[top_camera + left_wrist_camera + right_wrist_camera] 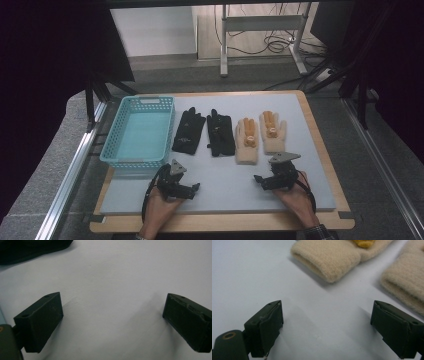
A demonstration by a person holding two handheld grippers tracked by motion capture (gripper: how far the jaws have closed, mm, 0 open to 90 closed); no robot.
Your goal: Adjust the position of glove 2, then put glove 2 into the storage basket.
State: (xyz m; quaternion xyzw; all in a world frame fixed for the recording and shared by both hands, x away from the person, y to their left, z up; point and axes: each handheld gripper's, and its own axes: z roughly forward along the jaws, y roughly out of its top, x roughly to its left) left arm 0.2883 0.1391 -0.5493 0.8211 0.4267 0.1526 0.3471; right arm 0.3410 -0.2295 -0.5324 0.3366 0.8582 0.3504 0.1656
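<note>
Left black two-jaw gripper (196,189) low over the pale grey mat (225,175), held in the person's left hand (161,202), jaws spread wide with nothing but bare mat between them. Same spread in the left gripper view (112,315): two dark blocks well apart, mat surface between, a dark fabric edge of a black glove (30,248) up and off to the far left of the jaws.

Right black two-jaw gripper (257,179) likewise low over the mat, in the right hand (297,197), jaws wide apart and gripping nothing. Pointed inward toward the left gripper, the two well apart, empty mat between them. In the right gripper view (327,325), bare mat between the jaws, a cream knitted glove cuff (329,257) ahead of them, a second cream cuff (404,285) ahead and just above the right-hand jaw, neither touched.

Beyond both grippers, in a row across the mat: two black fabric gloves (189,131) (220,132) ahead of the left gripper, then two cream knitted gloves with orange fingers (248,141) (273,131) ahead of the right gripper. Nearest cream glove cuff near the right gripper's grey three-cornered plate (284,157), not touching. Turquoise plastic lattice basket (116,150) ahead and to the outer side of the left gripper, beside the black gloves, nothing visible inside. Mat lying on a light wooden tabletop (320,130).
</note>
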